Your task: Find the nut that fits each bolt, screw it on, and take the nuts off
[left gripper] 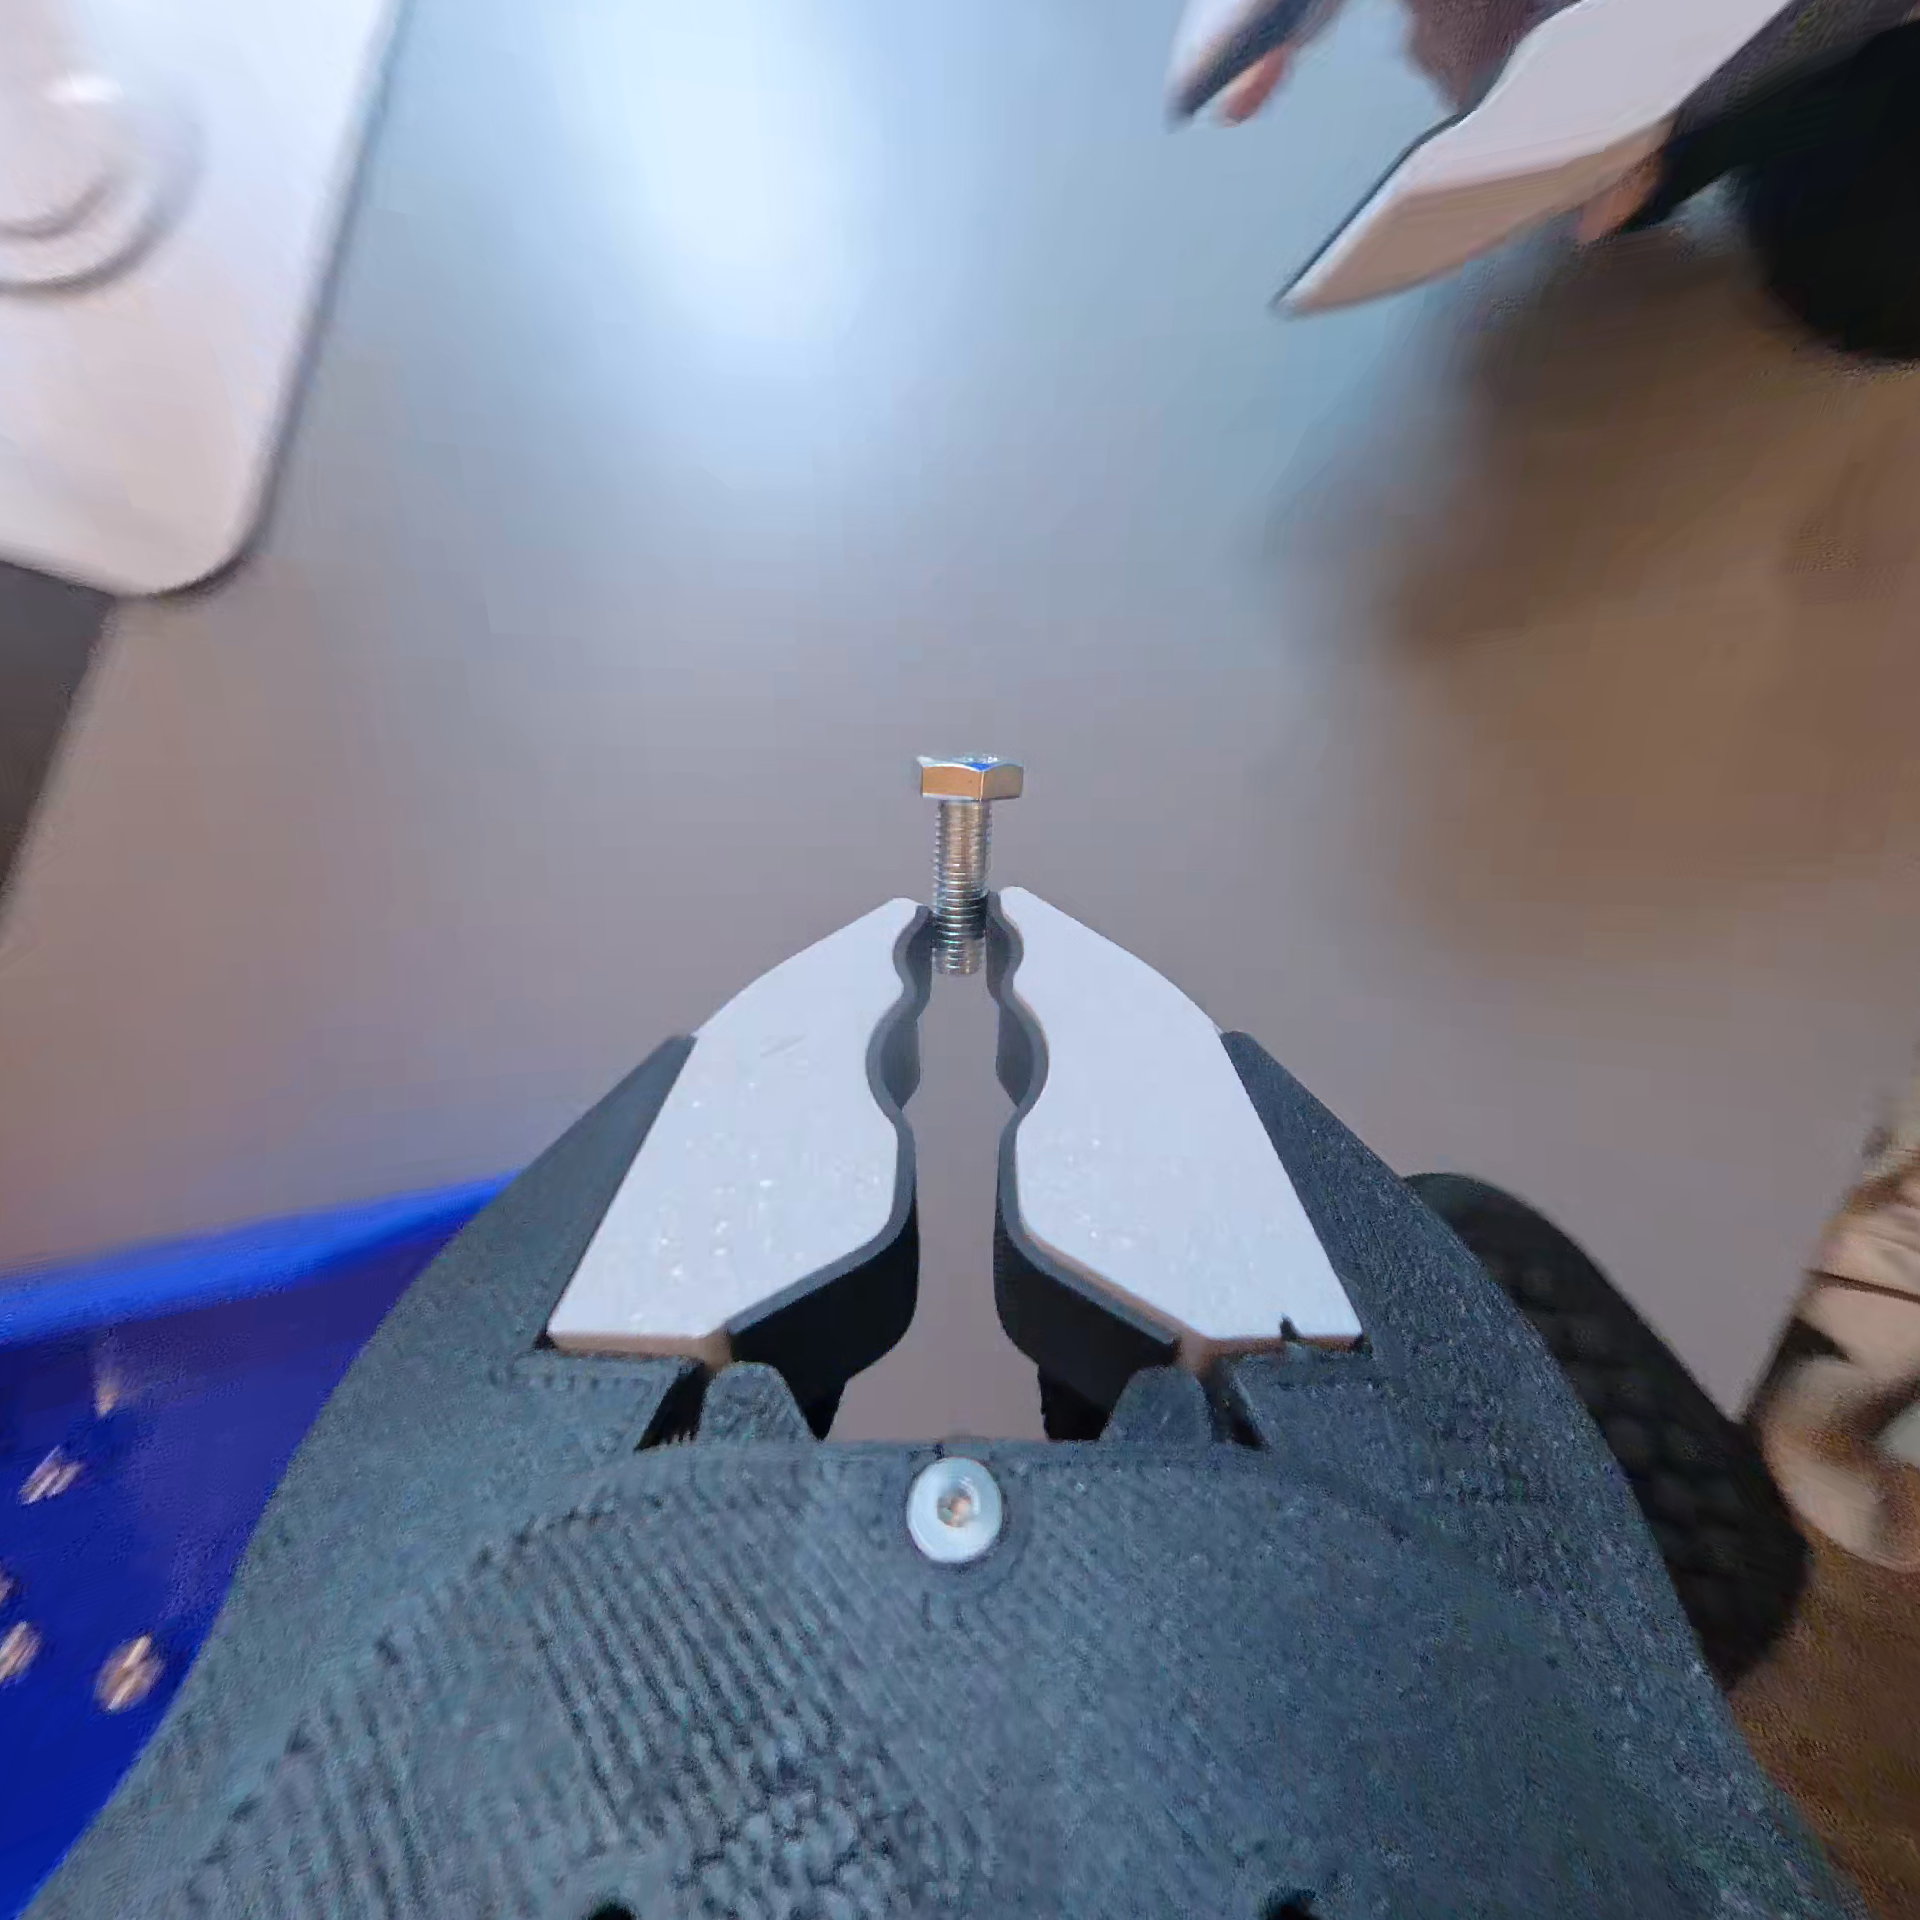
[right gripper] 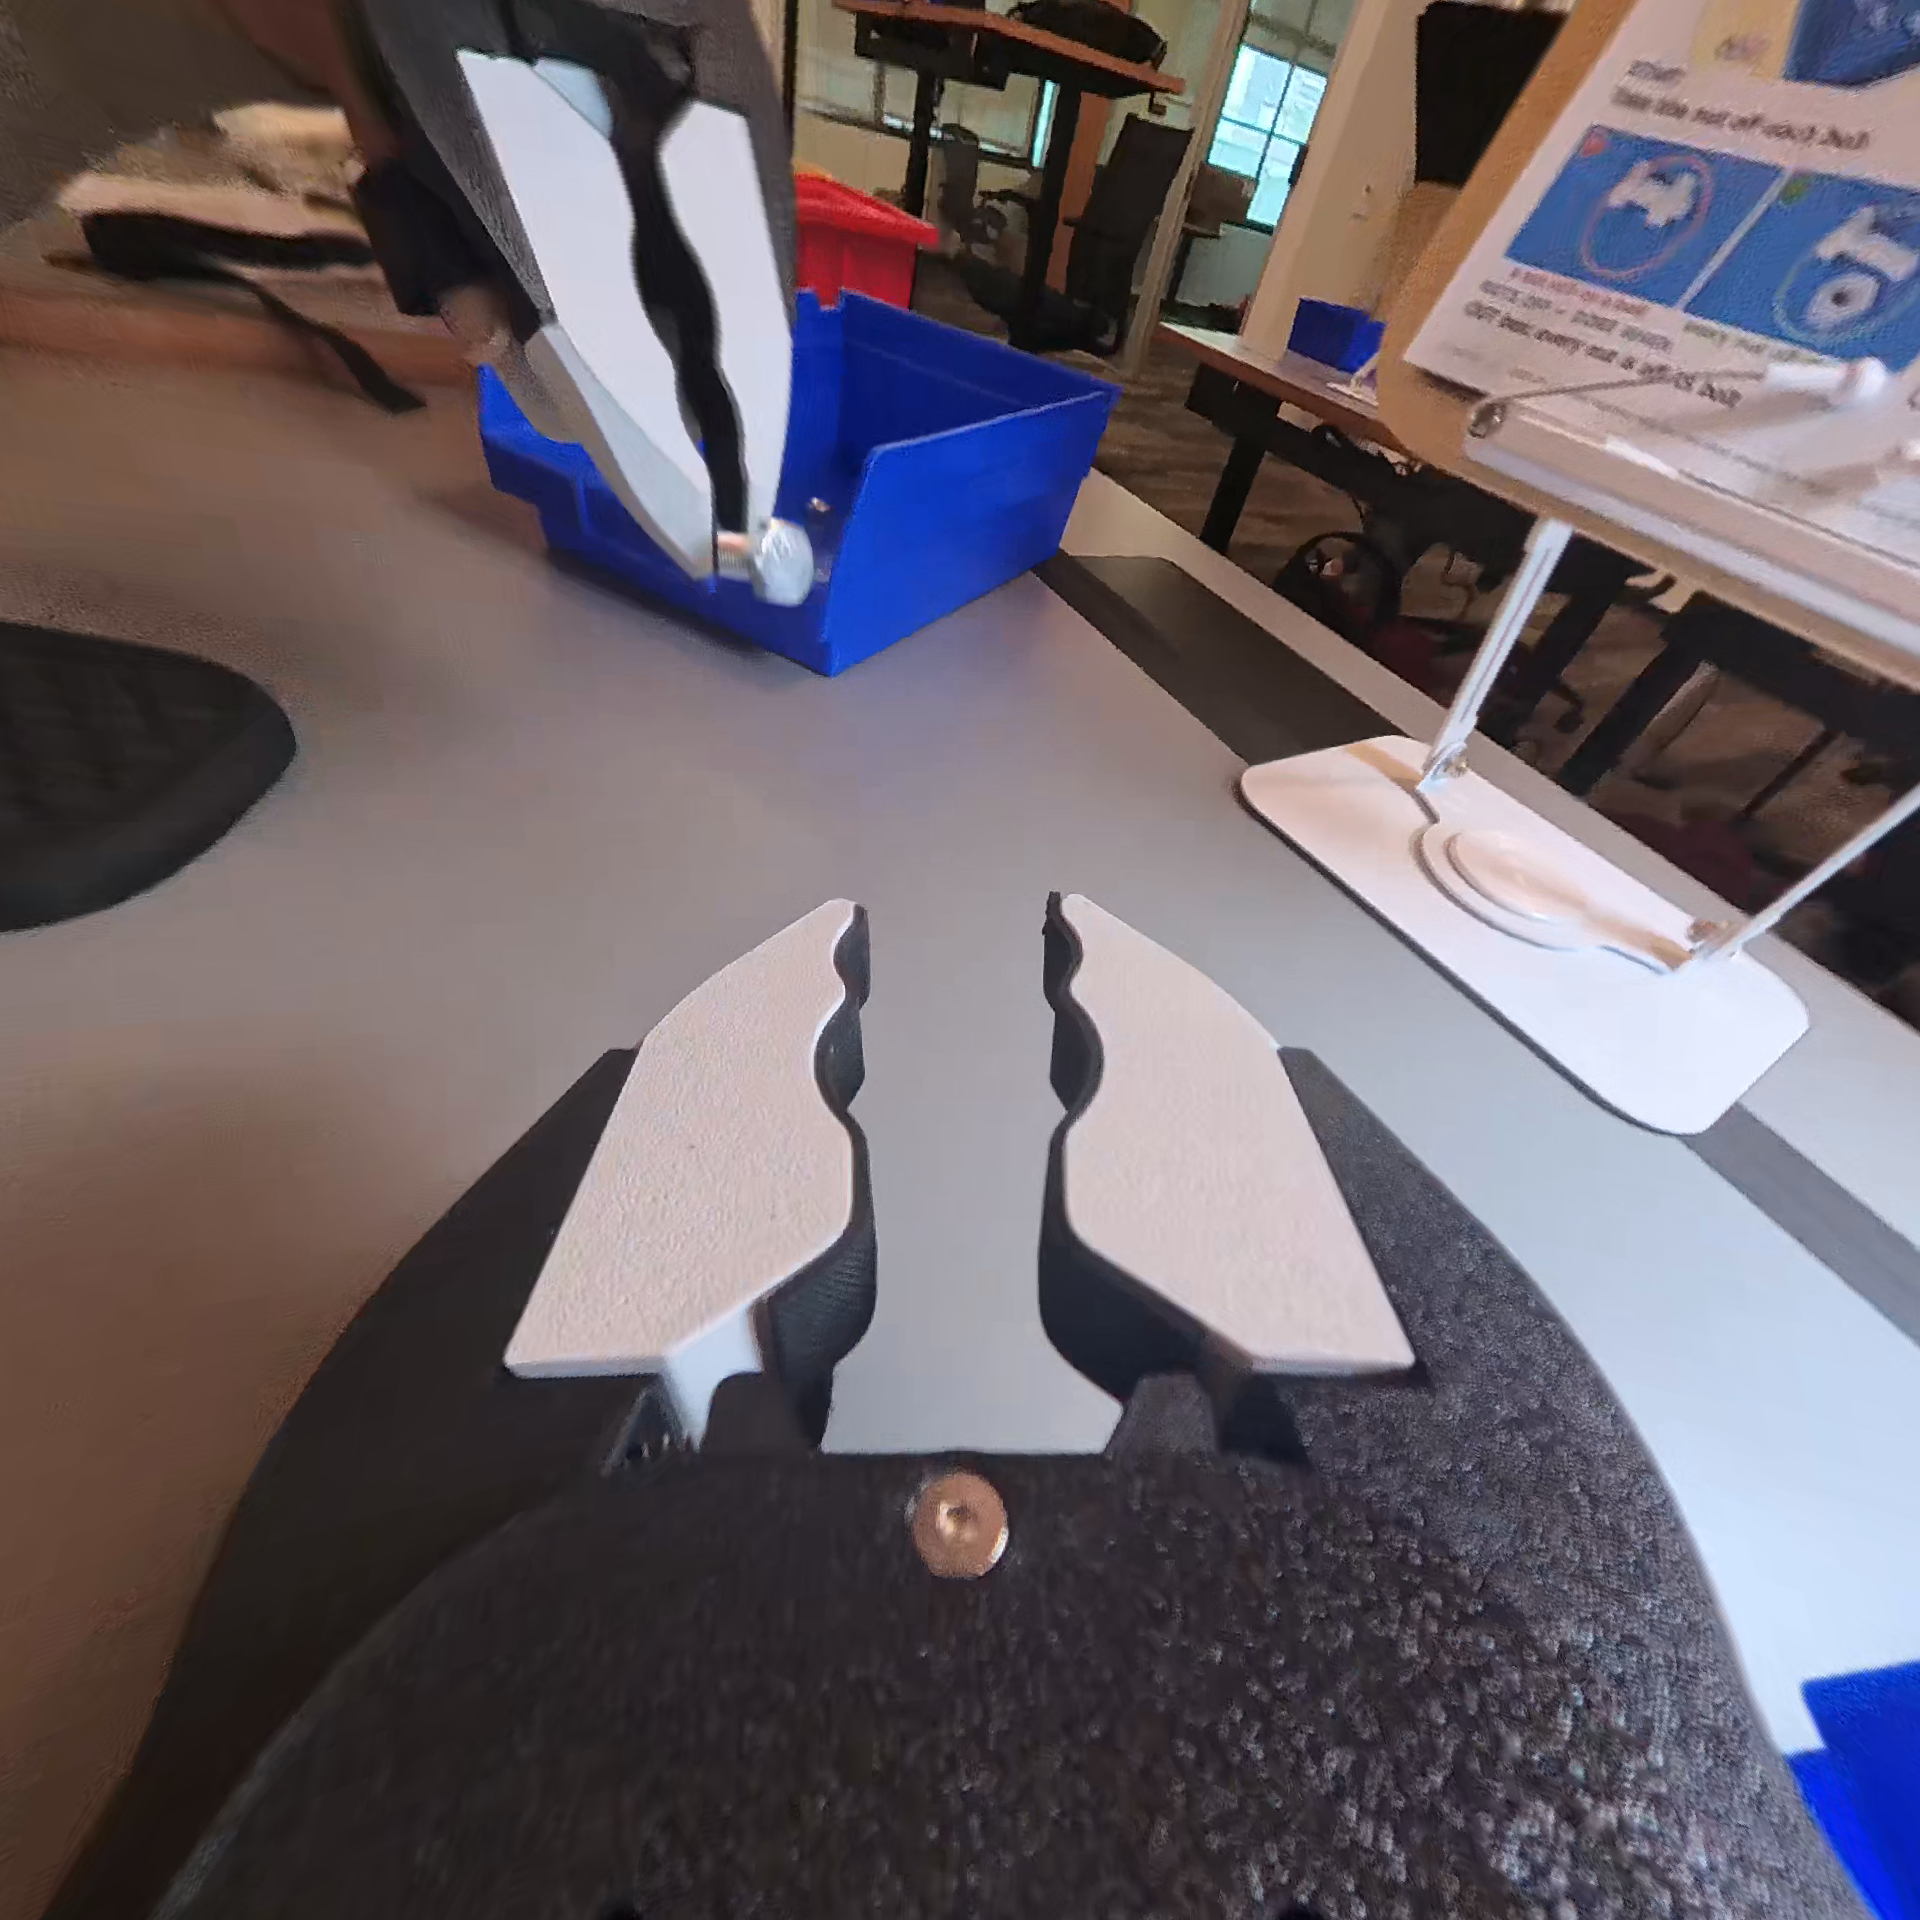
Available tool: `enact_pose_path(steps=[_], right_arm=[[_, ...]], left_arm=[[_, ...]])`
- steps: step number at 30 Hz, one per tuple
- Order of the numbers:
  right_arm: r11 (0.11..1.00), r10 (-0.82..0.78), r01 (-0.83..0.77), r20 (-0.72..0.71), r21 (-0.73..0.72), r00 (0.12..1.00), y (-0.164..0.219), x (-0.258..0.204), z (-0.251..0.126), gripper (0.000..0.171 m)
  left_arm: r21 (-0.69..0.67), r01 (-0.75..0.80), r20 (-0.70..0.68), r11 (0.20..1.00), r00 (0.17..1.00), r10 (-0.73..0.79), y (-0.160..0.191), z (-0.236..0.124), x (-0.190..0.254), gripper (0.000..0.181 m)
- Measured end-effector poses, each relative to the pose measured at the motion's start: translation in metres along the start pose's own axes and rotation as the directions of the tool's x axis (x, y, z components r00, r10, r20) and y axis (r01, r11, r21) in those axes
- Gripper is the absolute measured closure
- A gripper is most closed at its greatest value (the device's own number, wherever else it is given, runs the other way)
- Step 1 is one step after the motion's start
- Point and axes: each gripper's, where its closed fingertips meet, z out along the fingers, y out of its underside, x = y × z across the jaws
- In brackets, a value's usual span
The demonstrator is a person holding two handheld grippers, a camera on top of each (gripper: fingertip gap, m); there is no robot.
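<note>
Your left gripper (left gripper: 958, 914) pinches a small silver bolt (left gripper: 961, 847) by its threaded end, hex head pointing away, held up above the grey table (right gripper: 644, 831) near the blue bin (right gripper: 935, 468). Your right gripper (right gripper: 956, 914) hangs over the table with fingers apart, holding nothing.

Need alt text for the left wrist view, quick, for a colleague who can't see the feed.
The left gripper grips a small silver hex bolt by its threaded end, head pointing away, with no nut on it. A blue bin of blurred hardware sits lower left, above the grey table.
</note>
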Motion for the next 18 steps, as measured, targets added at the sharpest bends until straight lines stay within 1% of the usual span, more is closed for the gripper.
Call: enact_pose_path(steps=[2, 4, 7, 9, 11, 13, 14, 15, 16, 17, 18], right_arm=[[0.994, -0.102, 0.102, -0.009, -0.027, 0.995, 0.001, -0.011, 0.004, 0.137], [0.974, -0.222, 0.219, -0.03, -0.063, 0.975, 0.003, -0.019, 0.006, 0.137], [0.92, -0.38, 0.372, -0.046, -0.122, 0.924, 0.009, -0.028, 0.008, 0.137], [0.863, -0.492, 0.477, -0.062, -0.169, 0.868, 0.014, -0.029, 0.009, 0.137], [0.784, -0.61, 0.586, -0.082, -0.205, 0.788, 0.017, -0.029, 0.01, 0.138], [0.714, -0.693, 0.661, -0.094, -0.231, 0.715, 0.019, -0.029, 0.009, 0.152], [0.692, -0.714, 0.676, -0.1, -0.253, 0.693, 0.02, -0.027, 0.008, 0.152], [0.697, -0.708, 0.666, -0.112, -0.264, 0.697, 0.02, -0.025, 0.007, 0.152], [0.728, -0.677, 0.637, -0.121, -0.254, 0.726, 0.019, -0.023, 0.005, 0.152], [0.78, -0.617, 0.582, -0.129, -0.229, 0.776, 0.016, -0.02, 0.003, 0.152], [0.847, -0.525, 0.499, -0.132, -0.186, 0.841, 0.013, -0.018, 0.0, 0.152]], left_arm=[[-0.026, -0.018, -0.097, 0.999, 0.995, 0.015, -0.016, 0.021, 0.025, 0.171], [-0.054, -0.024, -0.185, 0.998, 0.983, 0.014, -0.029, 0.035, 0.042, 0.171], [-0.121, -0.044, -0.259, 0.992, 0.966, 0.012, -0.042, 0.049, 0.056, 0.171], [-0.162, -0.062, -0.284, 0.985, 0.959, 0.013, -0.048, 0.055, 0.064, 0.171], [-0.21, -0.075, -0.286, 0.975, 0.958, 0.012, -0.051, 0.062, 0.068, 0.171], [-0.248, -0.074, -0.29, 0.966, 0.957, -0.001, -0.052, 0.068, 0.071, 0.171], [-0.259, -0.07, -0.284, 0.963, 0.959, -0.007, -0.053, 0.07, 0.071, 0.171], [-0.254, -0.063, -0.277, 0.965, 0.961, -0.01, -0.055, 0.071, 0.069, 0.171], [-0.236, -0.059, -0.279, 0.97, 0.96, -0.01, -0.058, 0.07, 0.069, 0.171], [-0.191, -0.063, -0.285, 0.98, 0.959, 0.007, -0.064, 0.067, 0.069, 0.171], [-0.116, -0.07, -0.29, 0.991, 0.957, 0.034, -0.073, 0.062, 0.07, 0.169]])
